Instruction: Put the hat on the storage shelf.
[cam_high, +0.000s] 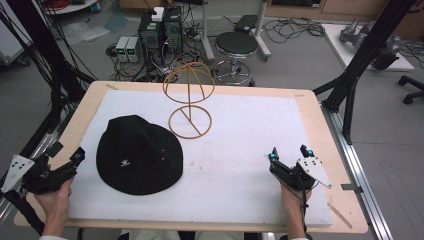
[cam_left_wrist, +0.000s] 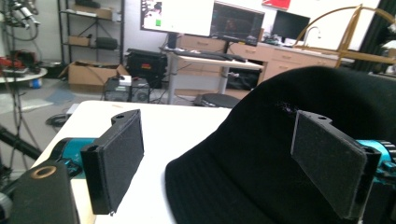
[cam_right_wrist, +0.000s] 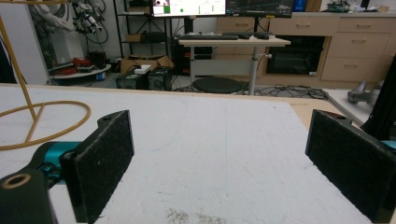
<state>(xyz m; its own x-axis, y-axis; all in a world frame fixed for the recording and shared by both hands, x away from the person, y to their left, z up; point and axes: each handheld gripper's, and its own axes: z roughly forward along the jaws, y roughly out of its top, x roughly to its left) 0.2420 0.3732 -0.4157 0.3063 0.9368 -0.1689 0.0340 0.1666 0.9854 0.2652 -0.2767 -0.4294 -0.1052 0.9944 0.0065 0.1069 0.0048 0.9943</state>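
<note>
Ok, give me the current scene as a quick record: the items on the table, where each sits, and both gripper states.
surface: wooden table with white mat
hat: black hat, flat on the mat, left of centre
stand: wire hat stand, upright behind the hat, nothing on it
left gripper: left gripper, open, by the hat's left brim, holding nothing
right gripper: right gripper, open, over bare mat at right, holding nothing
</note>
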